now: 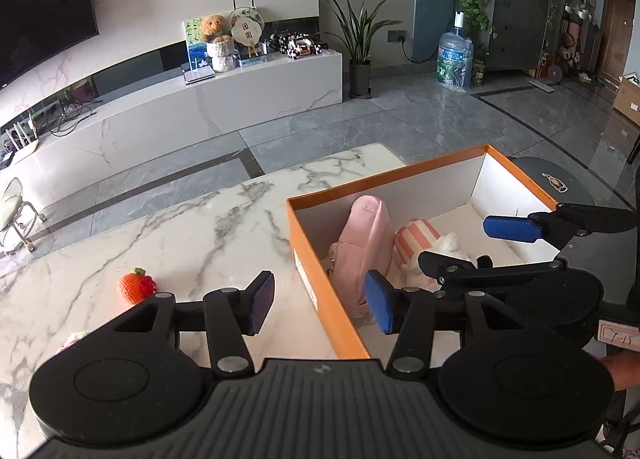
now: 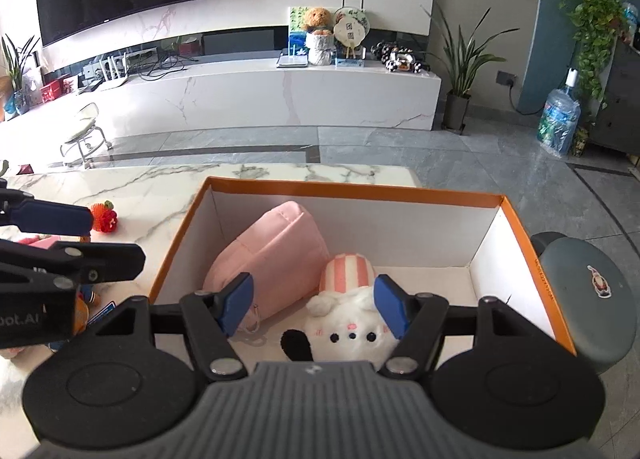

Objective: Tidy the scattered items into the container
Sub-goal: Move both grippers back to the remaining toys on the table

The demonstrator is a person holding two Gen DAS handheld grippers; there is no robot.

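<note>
Pink pouch [image 2: 276, 255] and white plush [image 2: 348, 323] lie in the orange box [image 2: 352, 189]; both grippers' fingers spread, empty; knitted strawberry [image 1: 135, 285] waits left on the bench [image 1: 192, 227].

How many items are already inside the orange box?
2: a pink pouch leaning toward the left wall of the orange box, and a white plush toy beside it on the right. The near corner is hidden.

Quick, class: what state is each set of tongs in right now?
Left tongs: open, holding nothing.
Right tongs: open, holding nothing.
</note>
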